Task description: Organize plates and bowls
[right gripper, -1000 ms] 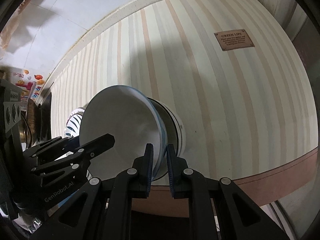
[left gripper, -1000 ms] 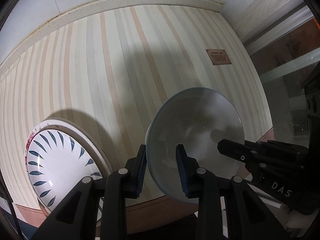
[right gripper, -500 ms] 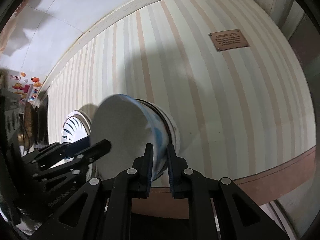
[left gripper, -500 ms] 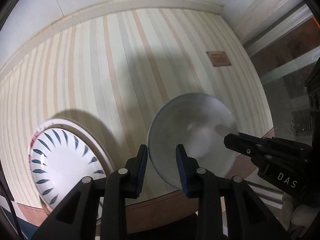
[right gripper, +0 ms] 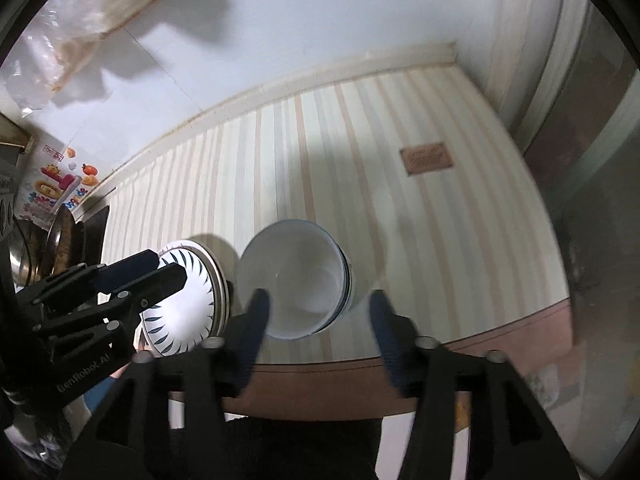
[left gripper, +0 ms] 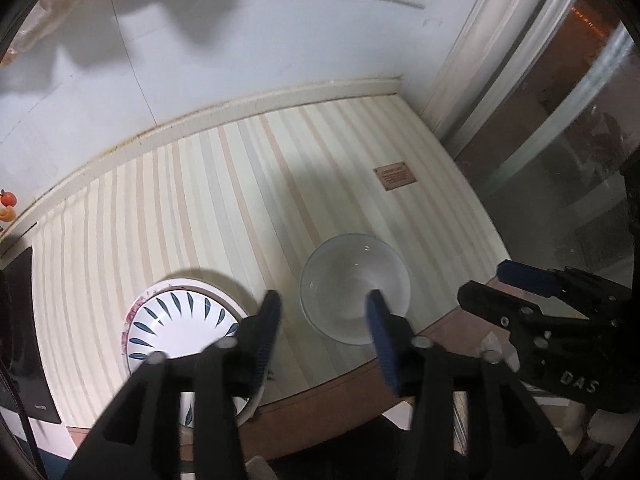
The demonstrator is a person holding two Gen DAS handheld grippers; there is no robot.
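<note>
Bowls stacked, grippers empty

The left gripper (left gripper: pixel 324 316) and right gripper (right gripper: pixel 318 312) are being held spread wide; the bowls (right gripper: pixel 294 280) near the table (right gripper: pixel 400 220) edge risk being knocked off.

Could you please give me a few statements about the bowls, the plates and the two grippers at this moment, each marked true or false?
1. The left gripper is shut on the bowl's rim. False: its jaws stand wide open and hold nothing.
2. The white bowl sits nested on another bowl on the striped table. True.
3. The leaf-patterned plate lies to the right of the bowl. False: it lies to the bowl's left.
4. The right gripper is open and empty. True.
5. The patterned plate rests on top of another plate. True: a second rim shows beneath it.
</note>
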